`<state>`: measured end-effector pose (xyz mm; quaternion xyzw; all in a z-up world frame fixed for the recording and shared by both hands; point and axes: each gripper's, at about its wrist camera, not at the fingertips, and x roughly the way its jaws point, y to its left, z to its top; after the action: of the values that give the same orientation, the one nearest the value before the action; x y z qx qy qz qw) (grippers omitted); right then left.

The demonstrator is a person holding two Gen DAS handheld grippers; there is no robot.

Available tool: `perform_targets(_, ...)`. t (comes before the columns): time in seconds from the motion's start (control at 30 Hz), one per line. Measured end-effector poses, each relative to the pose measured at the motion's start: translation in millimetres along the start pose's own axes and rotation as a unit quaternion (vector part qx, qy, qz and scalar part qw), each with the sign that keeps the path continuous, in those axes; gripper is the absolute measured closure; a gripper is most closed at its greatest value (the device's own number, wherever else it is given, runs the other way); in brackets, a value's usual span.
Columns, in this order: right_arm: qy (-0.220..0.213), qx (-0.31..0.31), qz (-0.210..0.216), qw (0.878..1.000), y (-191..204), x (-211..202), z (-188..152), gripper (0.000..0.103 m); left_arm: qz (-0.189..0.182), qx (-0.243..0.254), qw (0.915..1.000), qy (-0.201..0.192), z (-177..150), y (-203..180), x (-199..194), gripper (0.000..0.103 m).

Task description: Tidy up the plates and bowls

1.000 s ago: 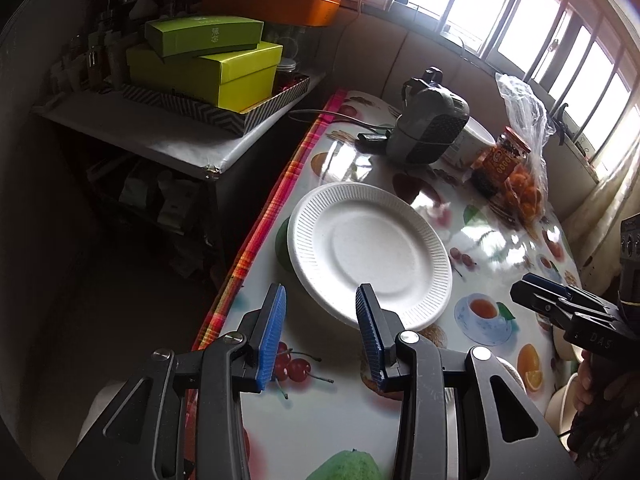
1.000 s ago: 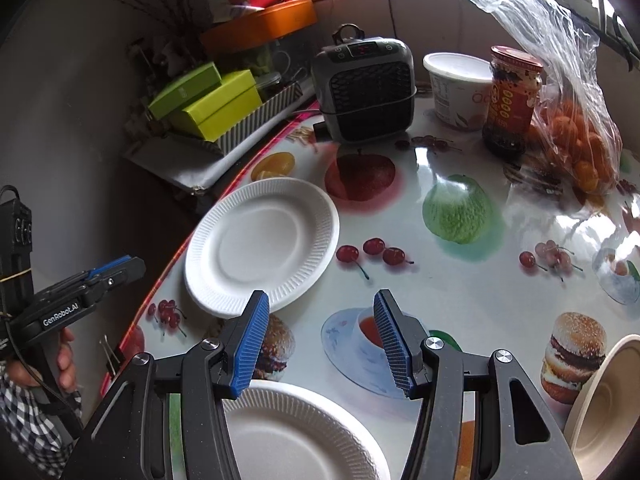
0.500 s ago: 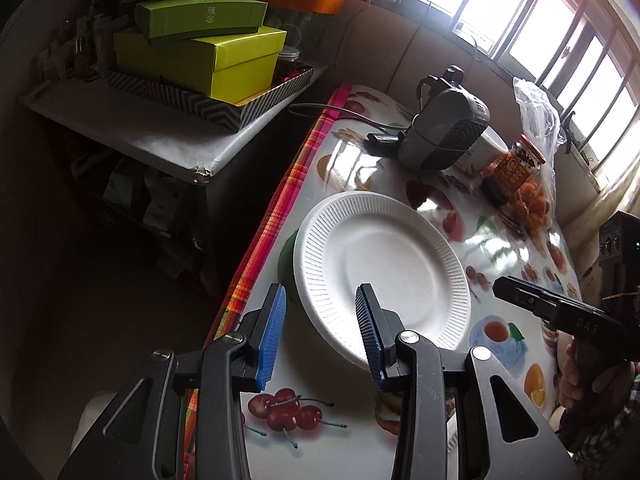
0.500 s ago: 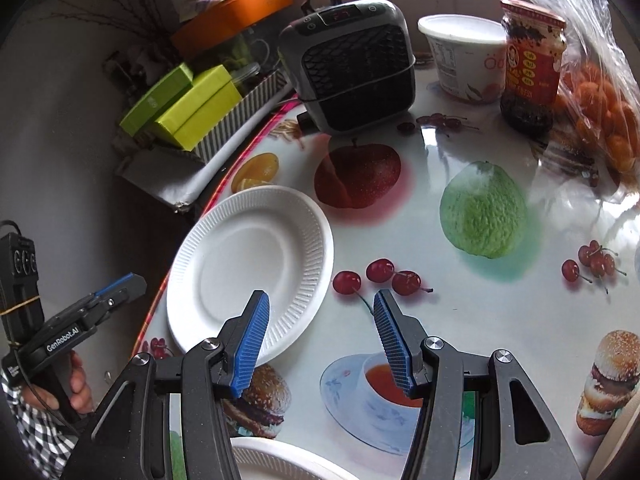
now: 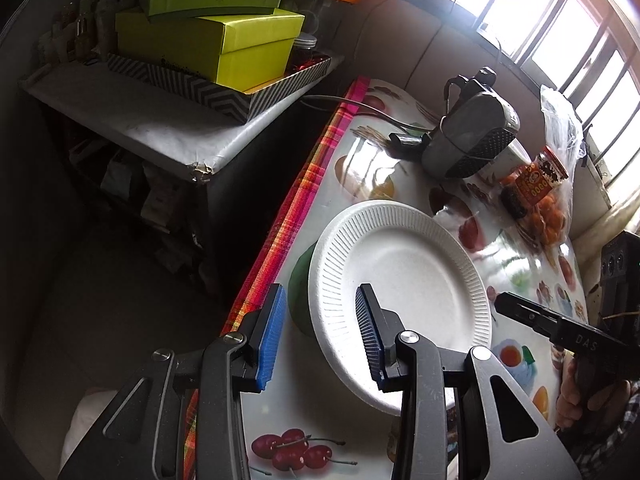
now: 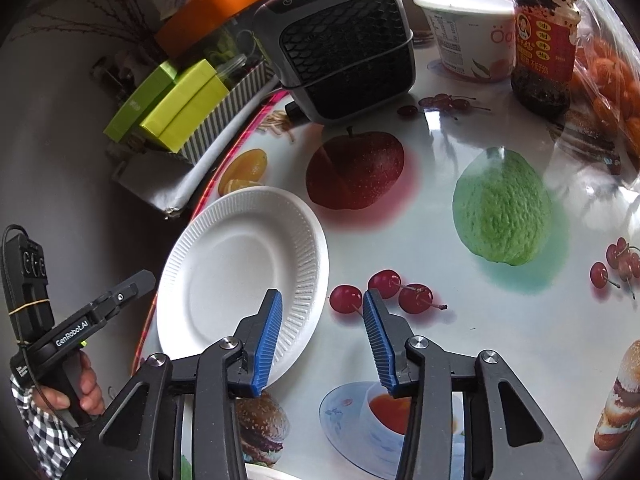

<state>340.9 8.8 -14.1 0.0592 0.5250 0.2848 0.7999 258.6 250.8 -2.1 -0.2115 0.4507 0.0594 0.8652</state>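
Matt white ribbed foam plate (image 6: 240, 268) on glossy fruit-print plastic tablecloth (image 6: 460, 216); ridged blue rubber pads (image 5: 272, 336) on matt black plastic fingers.

Glossy surface (image 6: 440, 184) printed with fruit and burgers, striped edge at left. Bearing a white paper plate (image 6: 240, 264) near that edge; far back a grey fan heater (image 6: 340, 40), white tub (image 6: 468, 36), red-labelled jar (image 6: 542, 40), bagged oranges (image 6: 608, 80).
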Motion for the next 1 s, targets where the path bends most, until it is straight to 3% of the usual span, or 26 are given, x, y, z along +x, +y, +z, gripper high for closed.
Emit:
perform_targets(0.33,0.014,0.001,0.009,1.0,0.0,12.0,2.9,0.071,-0.007,-0.007,0.9999,0.008,1.2,-0.2,8.3,0.072)
perform_targets(0.43,0.015,0.003,0.007,1.0,-1.0,14.3,3.2,0.075,-0.005,-0.008,0.9999,0.01,1.2,0.4,9.1,0.081)
perform_targets(0.63,0.018,0.003,0.005,1.0,-1.2,16.8,3.1,0.078,-0.001,-0.009,0.9998,0.015,0.9,1.6,13.7,0.089)
perform_targets(1.0,0.019,0.001,0.004,1.0,1.8,17.7,2.8,0.083,-0.001,-0.003,0.9999,0.015,1.1,-0.4,14.1,0.09)
